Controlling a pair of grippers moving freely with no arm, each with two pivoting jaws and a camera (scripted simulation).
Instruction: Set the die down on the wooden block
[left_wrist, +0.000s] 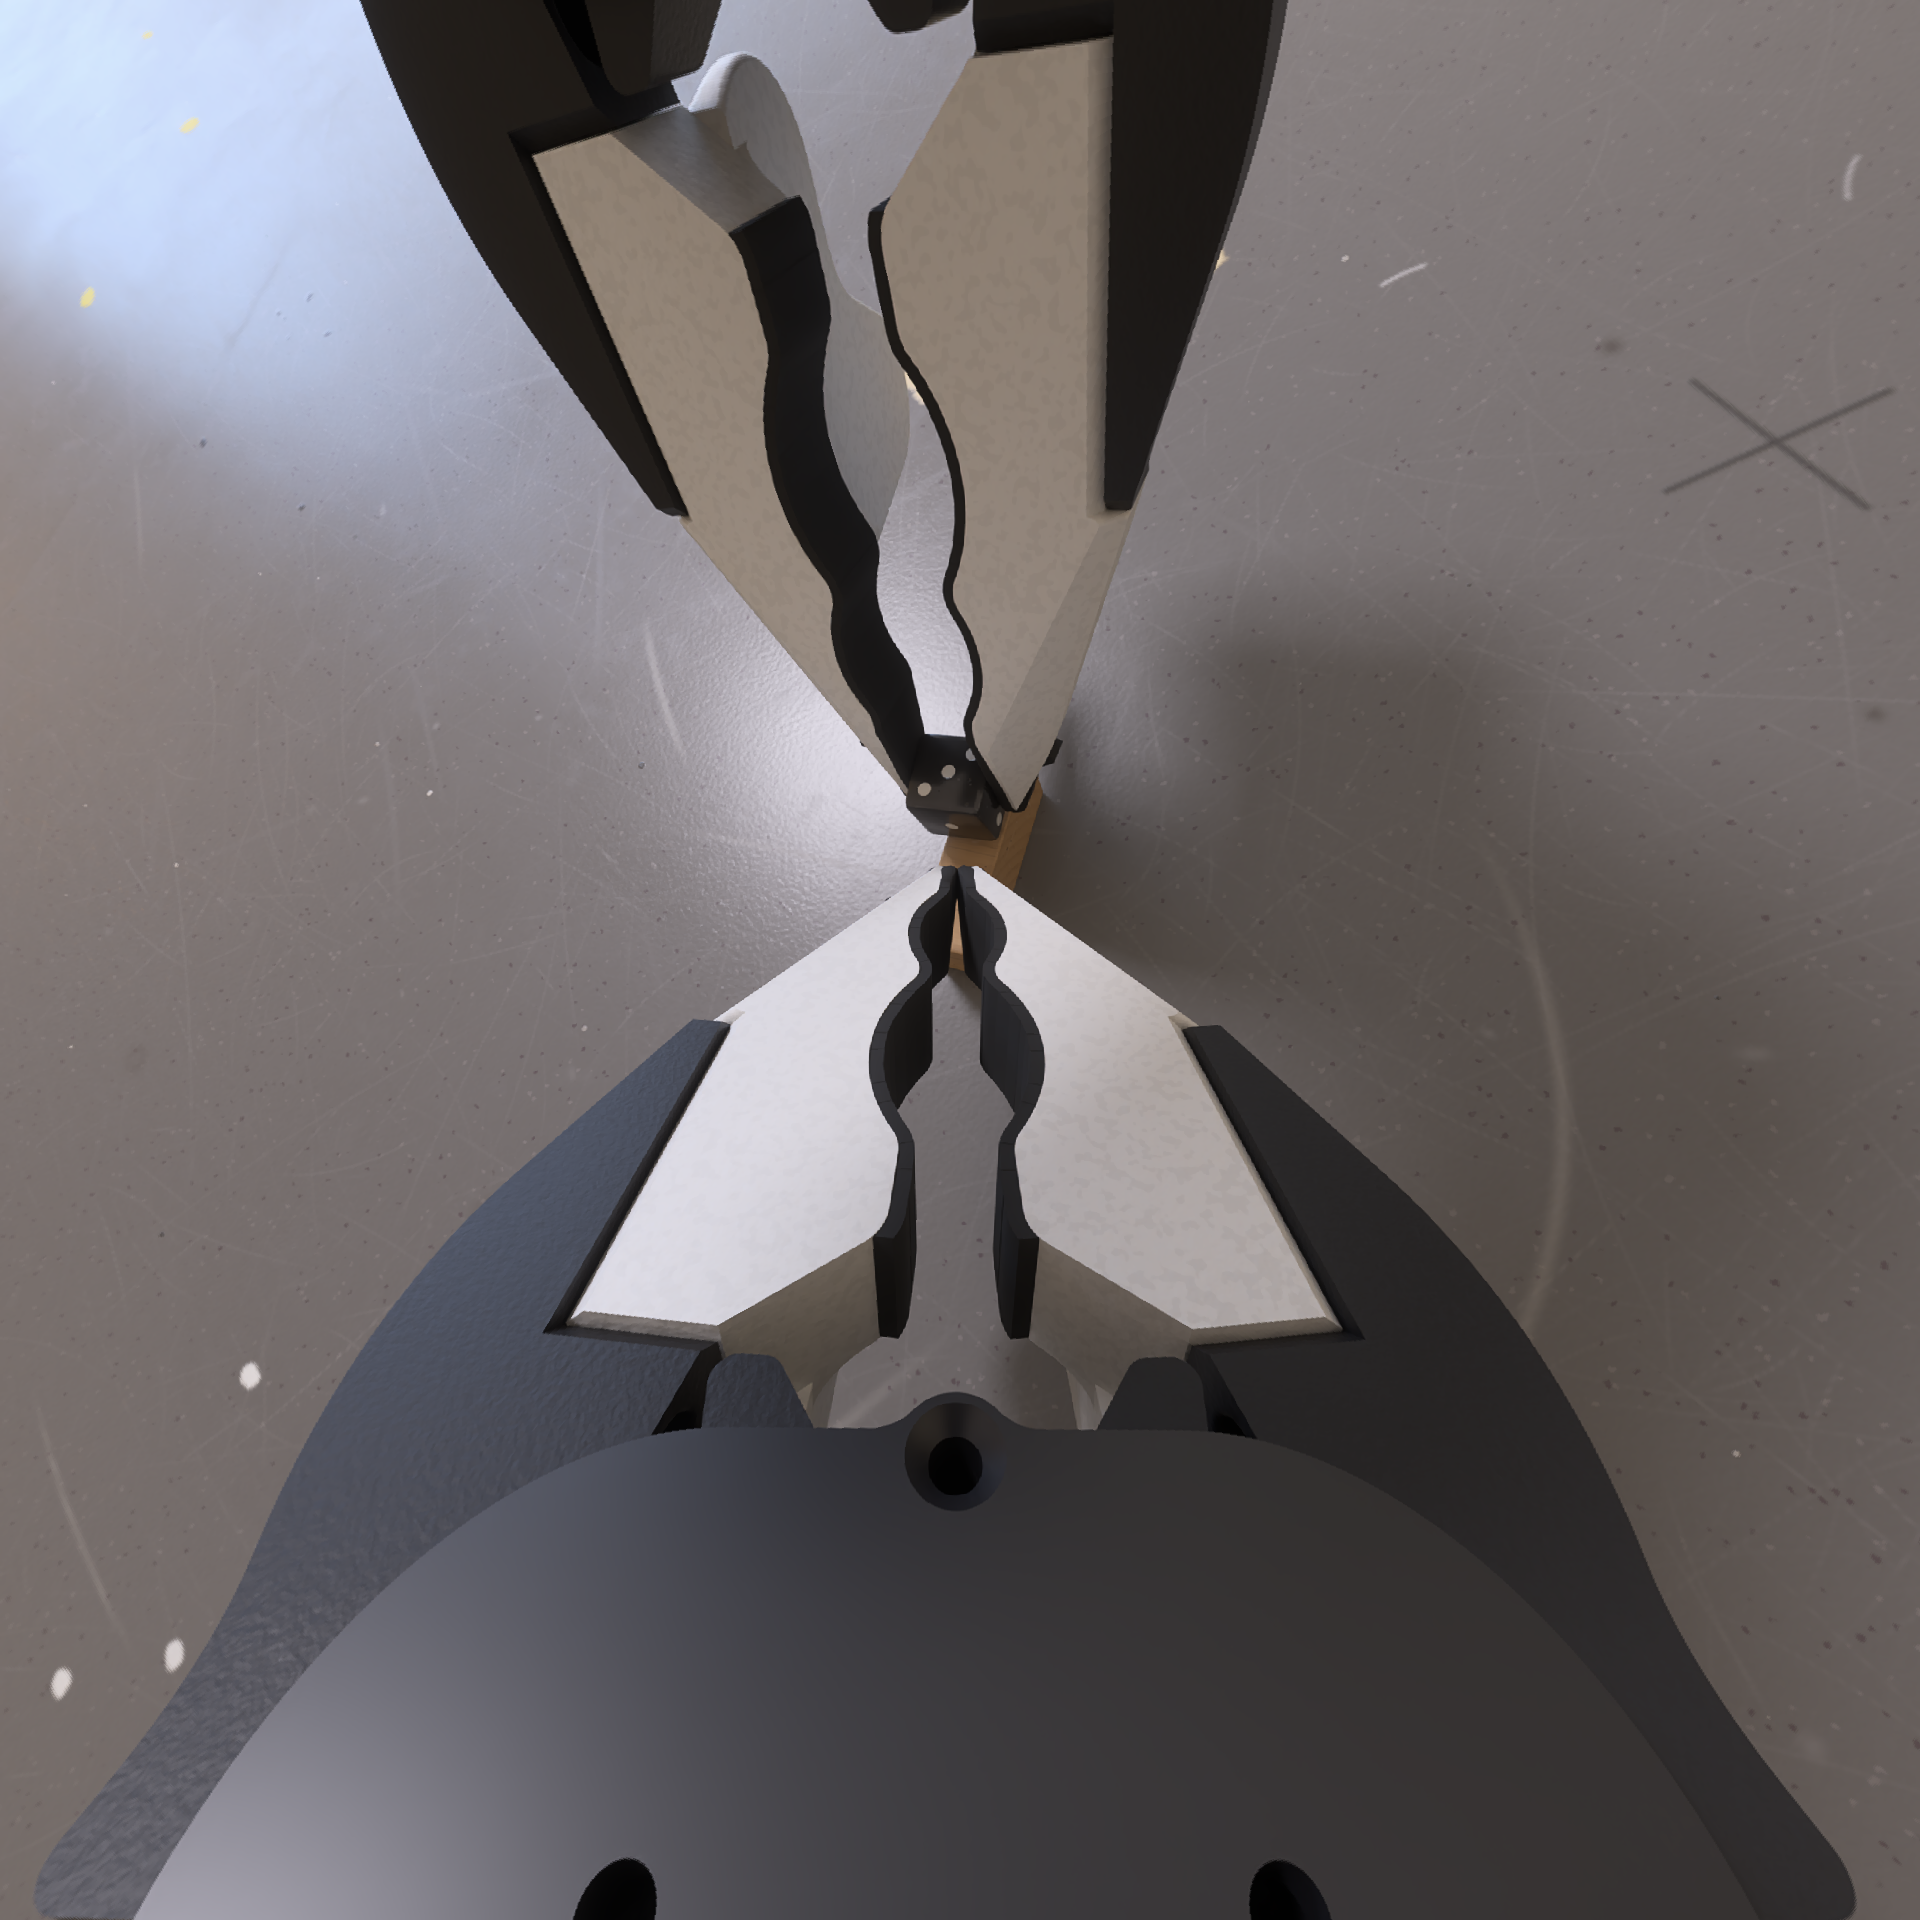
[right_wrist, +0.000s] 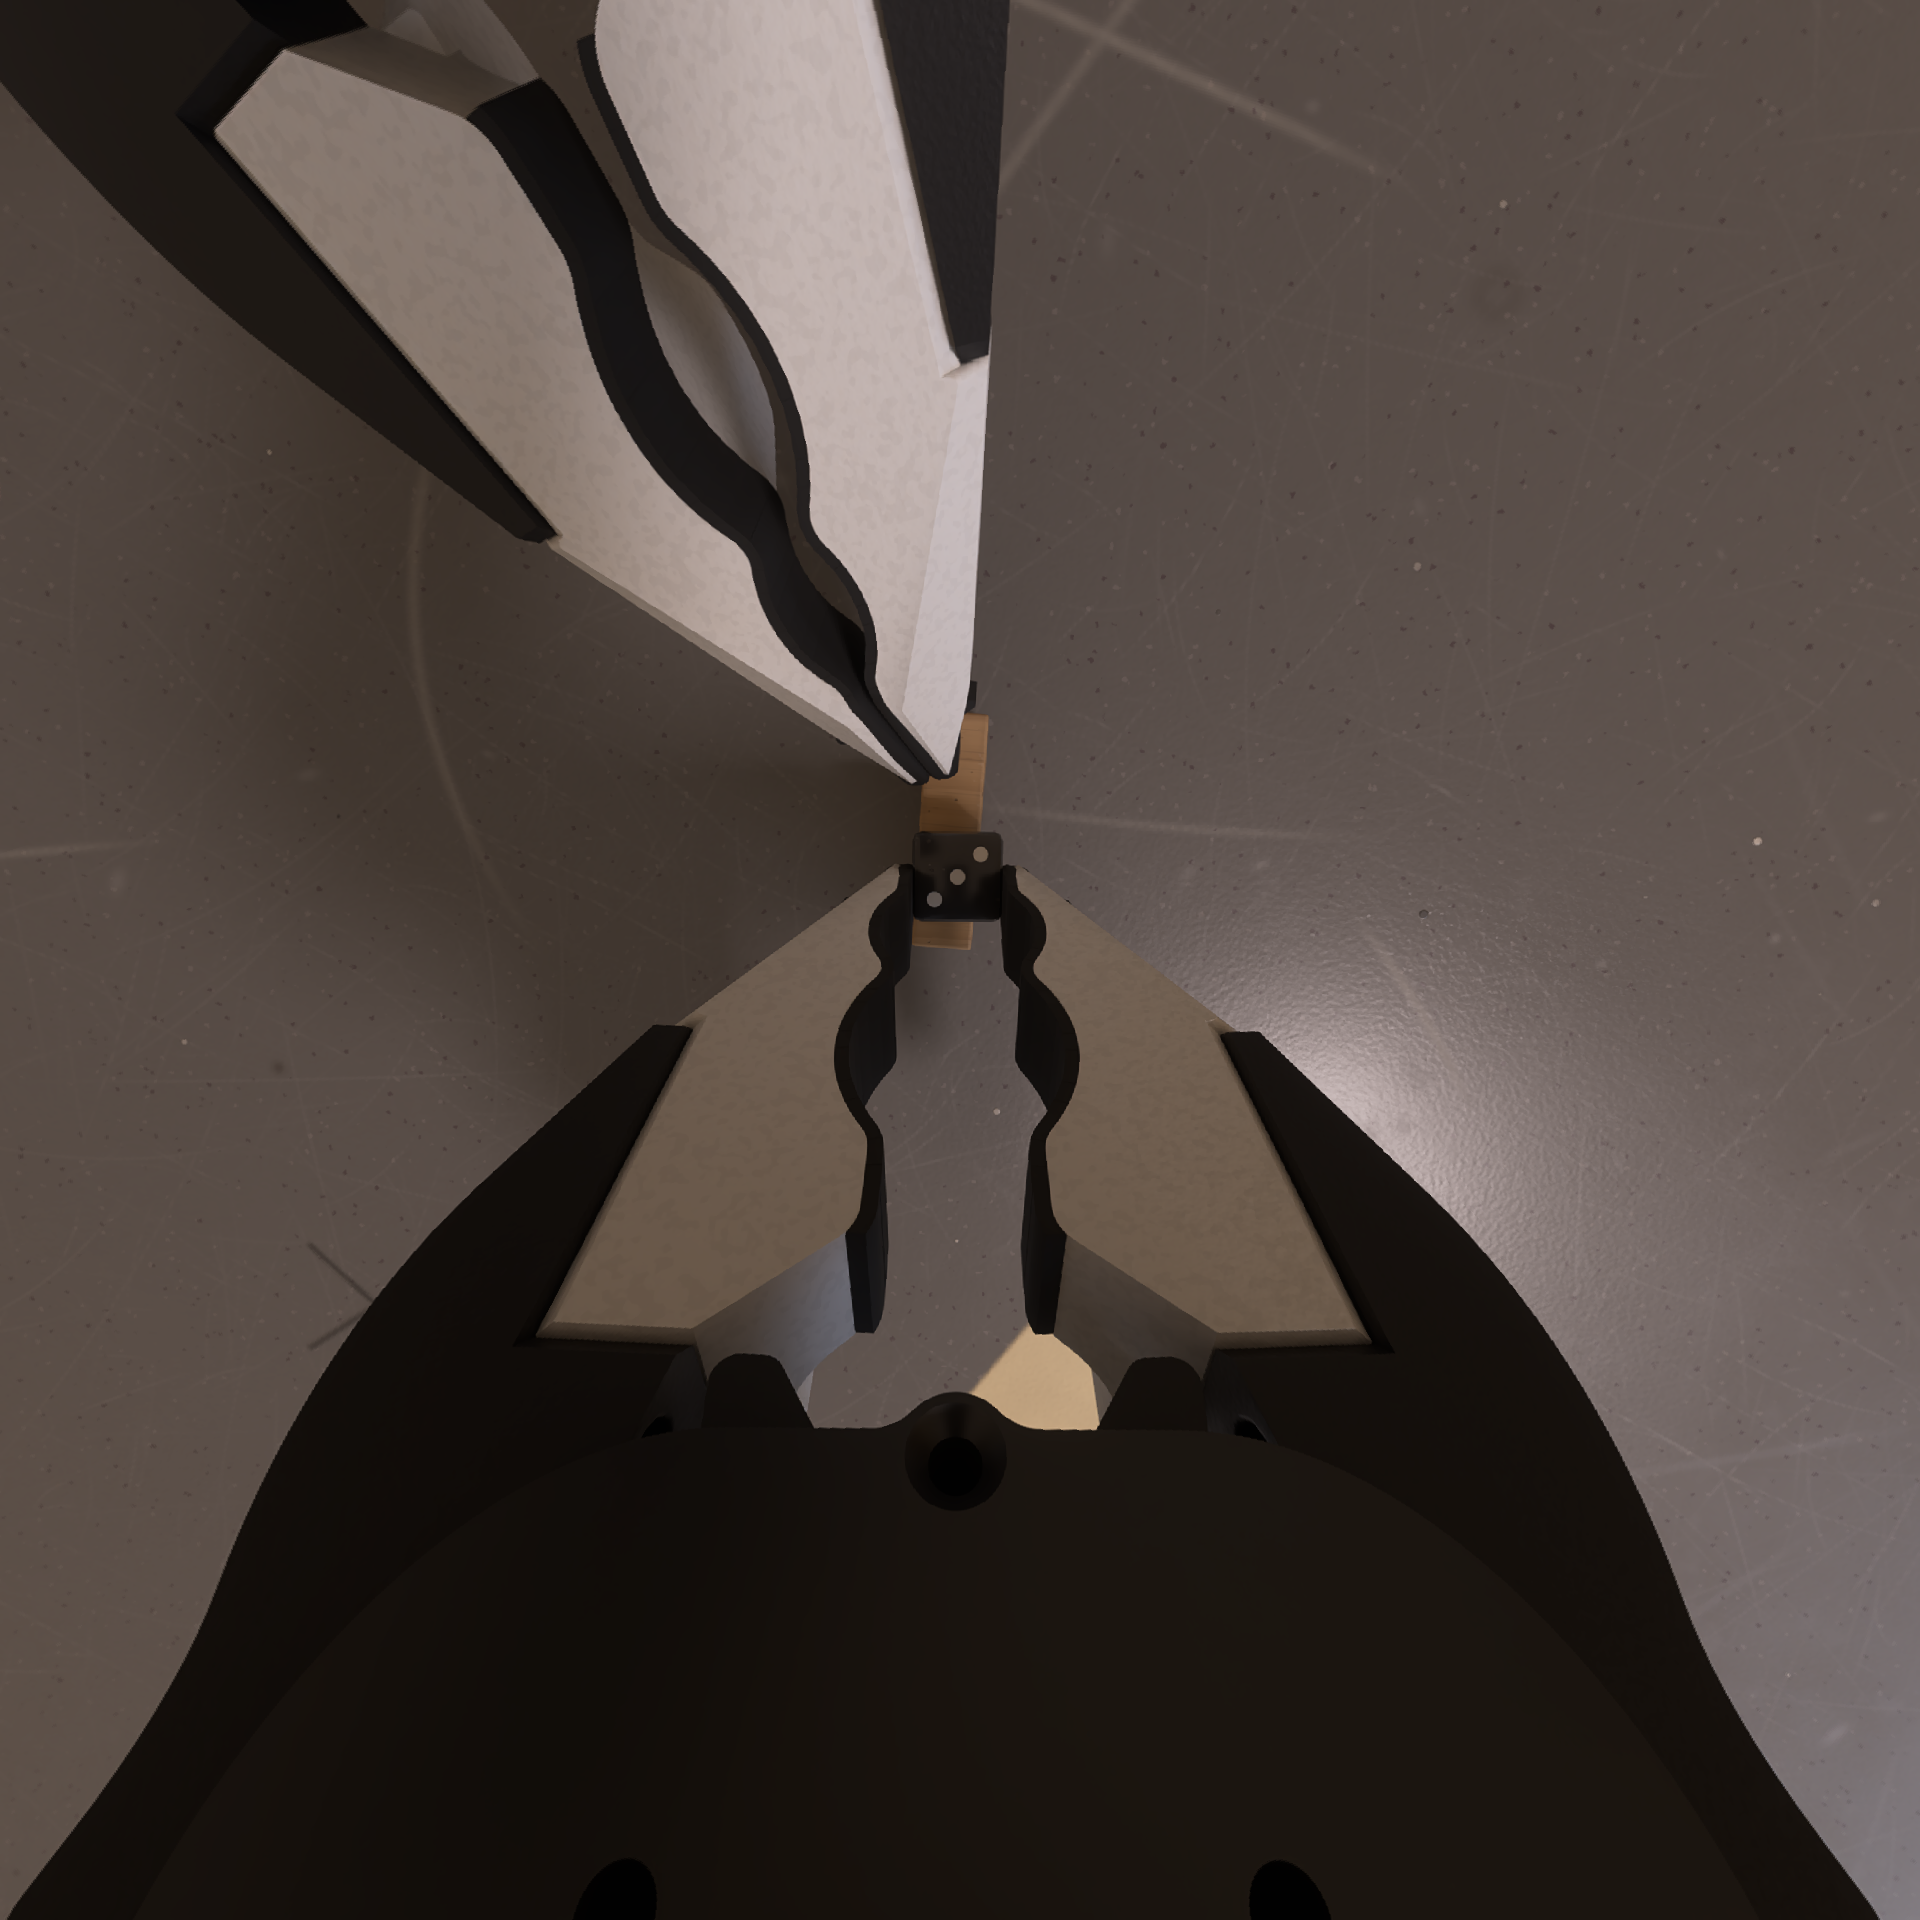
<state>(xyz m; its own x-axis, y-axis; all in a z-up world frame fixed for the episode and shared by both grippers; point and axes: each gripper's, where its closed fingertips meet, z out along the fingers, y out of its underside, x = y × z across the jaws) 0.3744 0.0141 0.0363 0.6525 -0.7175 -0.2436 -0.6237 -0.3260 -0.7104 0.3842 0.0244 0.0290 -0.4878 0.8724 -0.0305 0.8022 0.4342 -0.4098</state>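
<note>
A black die with white pips is pinched between the fingertips of my right gripper, which is shut on it. The die sits over the middle of a narrow light wooden block that lies on the grey surface; wood shows beyond both sides of the die. I cannot tell whether the die touches the block. In the left wrist view the die and right gripper come in from the top, over the block. My left gripper is shut, its tips at the block's near end, with wood showing through the gap.
The grey scratched tabletop spreads all round. A faint pencilled cross is marked to the right. Small pale and yellow specks dot the left side. The two grippers face each other tip to tip over the block.
</note>
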